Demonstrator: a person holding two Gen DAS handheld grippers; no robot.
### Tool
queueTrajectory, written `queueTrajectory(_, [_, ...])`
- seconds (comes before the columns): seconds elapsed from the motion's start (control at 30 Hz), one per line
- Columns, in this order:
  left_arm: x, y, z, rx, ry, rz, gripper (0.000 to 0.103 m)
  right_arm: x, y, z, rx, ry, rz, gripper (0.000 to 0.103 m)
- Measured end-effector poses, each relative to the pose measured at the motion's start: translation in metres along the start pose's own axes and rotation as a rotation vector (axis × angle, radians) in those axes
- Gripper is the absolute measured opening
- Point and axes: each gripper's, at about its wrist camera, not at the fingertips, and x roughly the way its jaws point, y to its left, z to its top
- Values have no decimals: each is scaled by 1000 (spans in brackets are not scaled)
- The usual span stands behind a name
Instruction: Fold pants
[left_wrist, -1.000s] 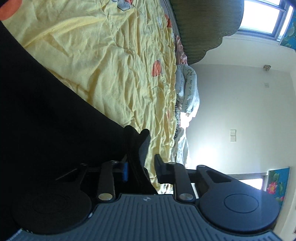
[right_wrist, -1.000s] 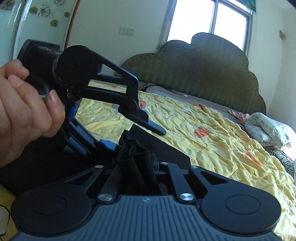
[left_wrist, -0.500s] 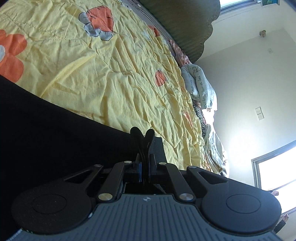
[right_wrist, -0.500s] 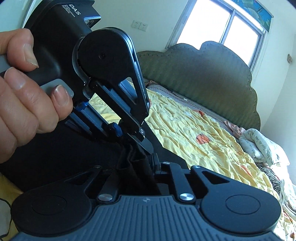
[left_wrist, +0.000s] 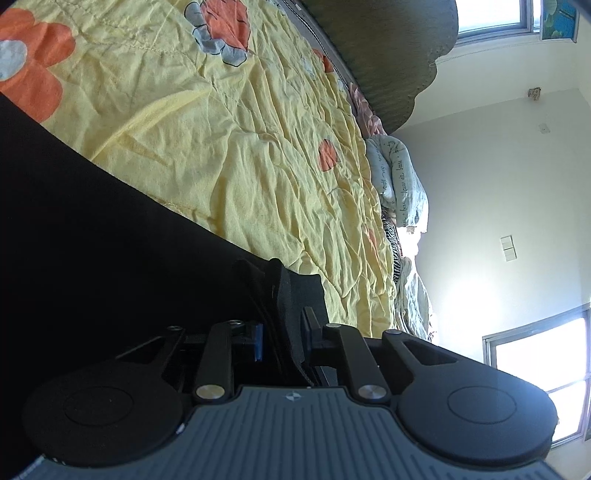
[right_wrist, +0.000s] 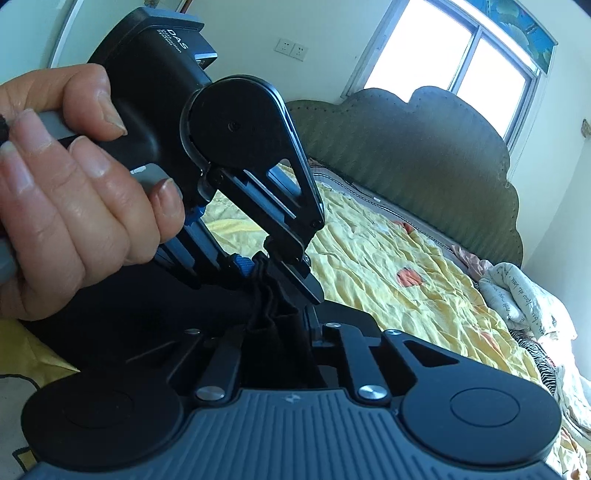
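The black pants (left_wrist: 92, 240) fill the left side of the left wrist view, over the yellow flowered bedspread (left_wrist: 240, 147). My left gripper (left_wrist: 279, 295) is shut on a bunched edge of the pants. In the right wrist view the left gripper (right_wrist: 291, 266), held by a hand (right_wrist: 74, 192), pinches the same black cloth (right_wrist: 266, 306). My right gripper (right_wrist: 280, 332) is shut on that bunch of pants just below it. Both grippers hold the cloth above the bed, nearly touching.
A green padded headboard (right_wrist: 424, 147) stands at the far end of the bed. Rumpled white bedding (right_wrist: 524, 295) and a striped cloth (right_wrist: 535, 350) lie at the bed's right side. A window (right_wrist: 461, 55) is behind the headboard.
My left gripper closed from open onto the pants edge and came right up to the right gripper. Both views have tilted and risen slightly with the cloth.
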Motion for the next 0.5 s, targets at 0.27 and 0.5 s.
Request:
queueTrajectory(0.27, [-17,-6,-3,99,-40,65,4,-8,12,1,-9,-14,17,11])
queueTrajectory(0.5, [-37,-8,-3,228,-74,121,4,-5,22,6,-8,-26,59,11])
